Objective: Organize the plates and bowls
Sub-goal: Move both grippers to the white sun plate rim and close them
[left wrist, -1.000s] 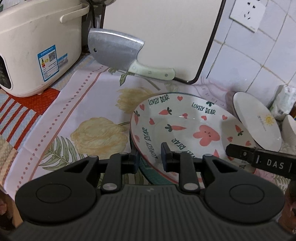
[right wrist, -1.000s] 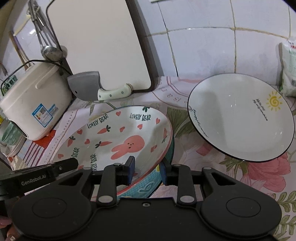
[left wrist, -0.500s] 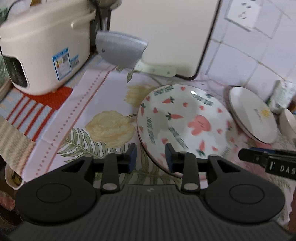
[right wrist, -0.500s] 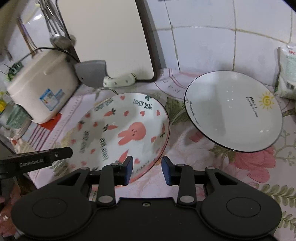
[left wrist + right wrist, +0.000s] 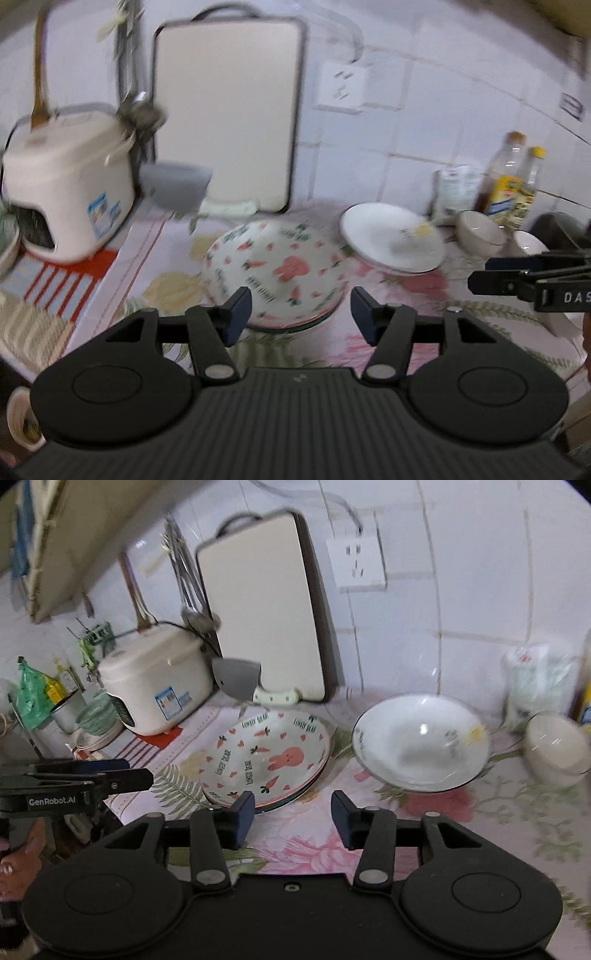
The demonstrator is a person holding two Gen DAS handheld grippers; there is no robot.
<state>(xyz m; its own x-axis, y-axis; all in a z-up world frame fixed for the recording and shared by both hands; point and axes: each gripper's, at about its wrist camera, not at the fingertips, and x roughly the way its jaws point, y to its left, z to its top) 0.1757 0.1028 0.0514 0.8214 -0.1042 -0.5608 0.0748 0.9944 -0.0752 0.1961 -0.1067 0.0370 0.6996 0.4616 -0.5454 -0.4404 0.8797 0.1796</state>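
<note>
The rabbit plate [image 5: 271, 755] now lies flat on top of a small stack of plates on the flowered bench [image 5: 306, 834], between the rice cooker [image 5: 155, 686] and the white sun plate [image 5: 421, 744]. A second ago both grippers were pinching its near rim, fingers nearly together; half a second ago they were just letting go. Now both have pulled back and up, so the whole bench shows. I take this to mean the stacking step is done and the plate released.

The left gripper [image 5: 301, 312] has its fingers spread wide, holding nothing, hovering just short of the plate's near edge. The right gripper [image 5: 291, 814] is likewise wide apart and empty, above the cloth beside the stack.

The sun plate sits just right of the stack, apart from it, tilted in the left view, though blur makes that uncertain. Beyond it stand small bowls [image 5: 480, 230] near the bottles [image 5: 506, 181]. These look like the likely next pieces to gather.
</note>
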